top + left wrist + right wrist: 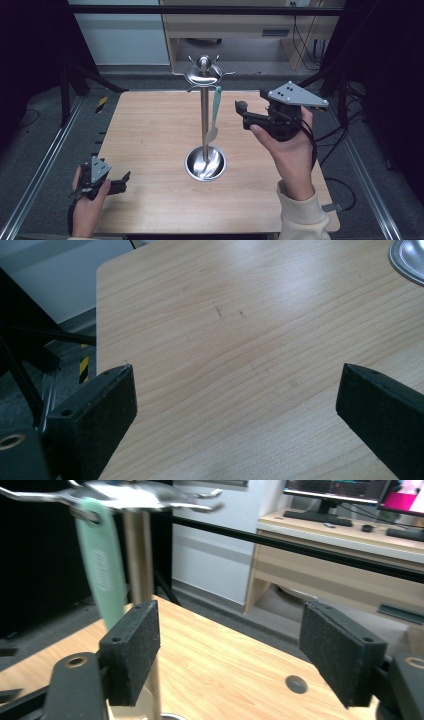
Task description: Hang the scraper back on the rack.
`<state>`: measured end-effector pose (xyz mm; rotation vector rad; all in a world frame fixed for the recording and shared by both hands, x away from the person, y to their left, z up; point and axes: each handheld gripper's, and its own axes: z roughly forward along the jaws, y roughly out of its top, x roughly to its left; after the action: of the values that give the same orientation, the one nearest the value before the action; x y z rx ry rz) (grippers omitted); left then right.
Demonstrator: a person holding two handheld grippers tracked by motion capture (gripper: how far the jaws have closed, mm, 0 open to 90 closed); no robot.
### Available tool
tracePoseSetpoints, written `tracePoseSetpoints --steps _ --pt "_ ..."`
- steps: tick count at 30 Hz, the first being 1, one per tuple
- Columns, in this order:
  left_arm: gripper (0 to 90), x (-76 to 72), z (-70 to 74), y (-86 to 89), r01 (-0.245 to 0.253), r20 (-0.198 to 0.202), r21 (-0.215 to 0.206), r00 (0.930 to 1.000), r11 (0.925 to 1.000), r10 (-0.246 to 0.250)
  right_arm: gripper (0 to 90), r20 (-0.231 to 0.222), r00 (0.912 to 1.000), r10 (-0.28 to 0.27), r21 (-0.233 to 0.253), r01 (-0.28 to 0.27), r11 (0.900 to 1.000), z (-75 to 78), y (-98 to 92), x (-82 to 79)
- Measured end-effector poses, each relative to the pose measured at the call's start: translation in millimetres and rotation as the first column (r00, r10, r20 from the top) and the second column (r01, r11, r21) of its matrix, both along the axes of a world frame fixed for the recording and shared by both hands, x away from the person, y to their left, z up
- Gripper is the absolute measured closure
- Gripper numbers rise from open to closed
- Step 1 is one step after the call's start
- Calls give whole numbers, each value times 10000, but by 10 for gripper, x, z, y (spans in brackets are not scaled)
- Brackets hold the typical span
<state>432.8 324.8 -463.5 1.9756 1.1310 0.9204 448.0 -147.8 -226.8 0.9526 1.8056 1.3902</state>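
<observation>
We're holding the right gripper (pixel 242 114) wide open, empty, beside the rack (pixel 204 107); bumping its hanging spatula (pixel 215 112) risks unhooking it.

A light wooden table with rounded corners (pixel 150 130) carried one thing: a shiny steel stand with a round dish-shaped base (pixel 205 163), which stood near the middle of the table top, a little toward the person's edge.
</observation>
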Motion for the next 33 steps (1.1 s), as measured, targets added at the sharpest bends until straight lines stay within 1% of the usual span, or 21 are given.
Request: tracePoseSetpoints --steps 3,5,7,8,11,15,20,24,28,29,30,32,33 --pt "26 2 0 3 2 -30 23 10000 10000 -2 199 -41 9996 -287 -80 286 9996 -31 -41 35" --pt "26 2 1 4 -3 -28 28 10000 10000 3 165 -29 9992 -393 -162 393 9991 -53 -62 57" --pt "26 5 0 6 -32 -22 36 10000 10000 32 129 -116 9989 -457 -376 452 9983 -70 -88 75" --pt "26 6 -1 7 -35 -26 40 10000 10000 36 118 -113 9988 -484 -407 479 9980 -74 -103 79" --pt "26 3 2 11 -58 -19 35 10000 10000 58 92 -176 9985 -511 -300 505 9983 -93 -170 90" --pt "26 -1 5 11 -59 -11 44 10000 10000 59 89 -338 9975 -623 -217 616 9979 -140 -249 129" --pt "26 8 -3 7 -35 -72 56 10000 10000 36 73 -607 9955 -727 -291 710 9970 -230 -303 219" --pt "26 5 -1 10 -50 -49 44 10000 10000 51 72 -715 9928 -959 -293 940 9951 -303 -332 290" --pt "26 6 -2 12 -80 -50 38 10000 10000 80 85 -729 9882 -1349 -353 1326 9905 -375 -354 341" --pt "26 6 -1 12 -85 -45 42 10000 10000 85 101 -740 9867 -1447 -352 1424 9892 -391 -361 353" --pt "26 4 -1 11 -85 -52 51 10000 10000 85 119 -790 9854 -1506 -352 1482 9883 -408 -368 365" --pt "26 -2 2 9 -89 -40 52 10000 9999 89 117 -1017 9829 -1535 -329 1509 9880 -436 -376 385" --pt "26 -2 5 10 -88 -18 71 10000 9999 89 118 -1006 9823 -1578 -354 1549 9873 -449 -380 396"
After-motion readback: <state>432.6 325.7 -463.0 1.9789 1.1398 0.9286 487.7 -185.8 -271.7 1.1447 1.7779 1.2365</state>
